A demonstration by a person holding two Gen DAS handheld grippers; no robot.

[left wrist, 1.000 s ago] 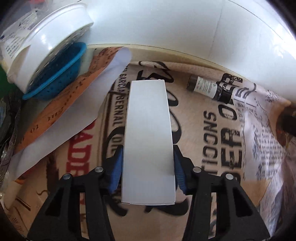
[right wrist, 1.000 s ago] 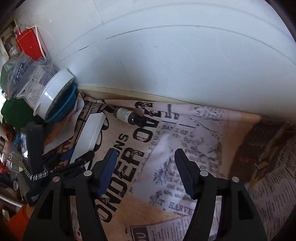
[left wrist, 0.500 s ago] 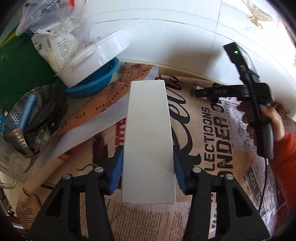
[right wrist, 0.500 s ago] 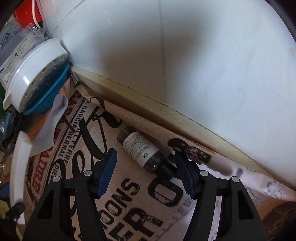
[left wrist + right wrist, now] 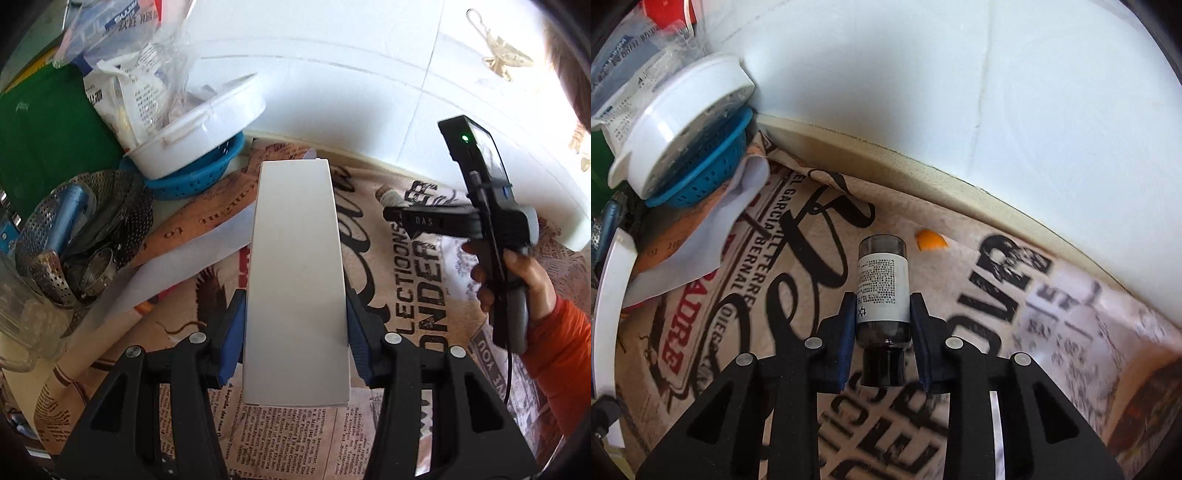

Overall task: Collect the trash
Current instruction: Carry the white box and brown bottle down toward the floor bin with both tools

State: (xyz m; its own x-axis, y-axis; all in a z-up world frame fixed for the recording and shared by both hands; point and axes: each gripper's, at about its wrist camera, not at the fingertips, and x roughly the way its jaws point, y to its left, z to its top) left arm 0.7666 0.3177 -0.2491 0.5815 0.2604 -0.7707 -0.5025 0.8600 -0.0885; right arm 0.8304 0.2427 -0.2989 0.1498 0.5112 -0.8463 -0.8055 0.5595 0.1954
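The left gripper [image 5: 295, 328] has its jaws clamped on the long sides of a flat white box [image 5: 297, 280], which sticks out forward and, as far as the view shows, is carried clear above the newspaper-covered bench [image 5: 424, 295]; gripping it low on its length probably keeps one trash item secured while the other hand works. The right gripper [image 5: 882, 328] sits low over the newspaper near the bench's back edge, by the white wall [image 5: 997, 92], its jaws narrowed around a small dark bottle [image 5: 882, 291] with a white label. The bottle lies along the jaws with its black cap toward the camera, and the blue pads [image 5: 847, 332] look to be at or against the bottle's sides, though I cannot tell whether they press firmly yet. Taking it across the body rather than by the cap should keep a round thing from rolling. A small orange scrap [image 5: 931, 240] lies just beyond the bottle. Toward the bench's back left corner, a white colander [image 5: 679, 122] sits nested in a blue colander [image 5: 705, 173], apart from the trash.
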